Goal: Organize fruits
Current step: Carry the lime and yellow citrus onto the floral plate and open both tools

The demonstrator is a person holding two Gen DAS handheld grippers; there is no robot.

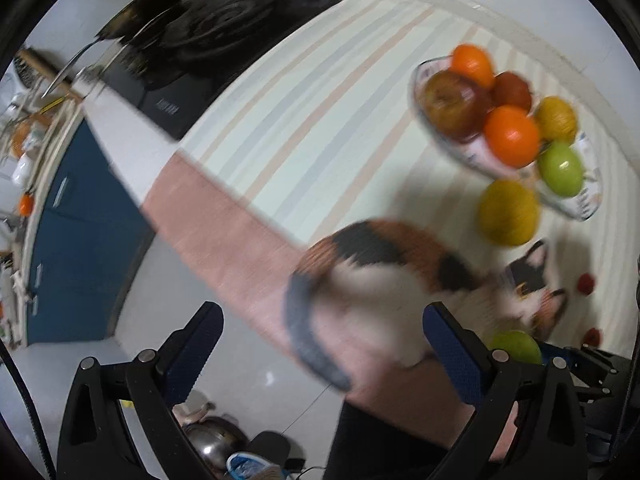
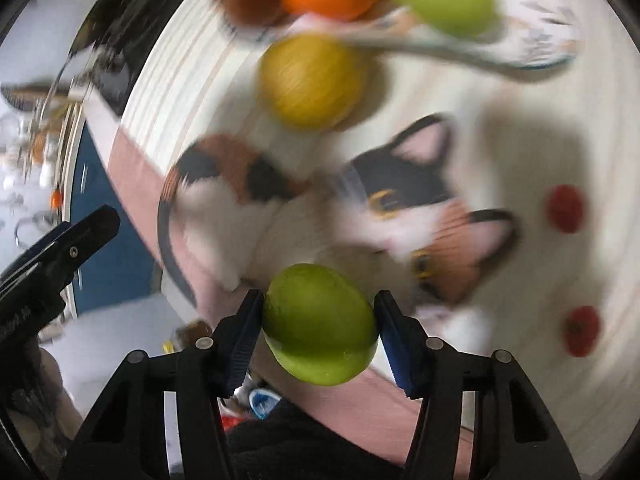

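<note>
My right gripper [image 2: 319,326] is shut on a green apple [image 2: 320,322] and holds it above the near edge of the cat-print cloth; the apple also shows in the left wrist view [image 1: 516,346]. A glass fruit bowl [image 1: 576,210] at the far right holds oranges [image 1: 512,136], a red apple [image 1: 454,104], a yellow fruit [image 1: 556,118] and a green apple [image 1: 560,170]. A yellow fruit [image 1: 508,212] lies on the cloth beside the bowl, also in the right wrist view [image 2: 314,80]. My left gripper [image 1: 324,336] is open and empty, left of the right gripper.
Two small red fruits [image 2: 565,209] [image 2: 582,330] lie on the cloth at the right. A black cooktop with a pan [image 1: 208,36] stands at the far left of the counter. Blue cabinets [image 1: 76,240] and the floor lie below the counter edge.
</note>
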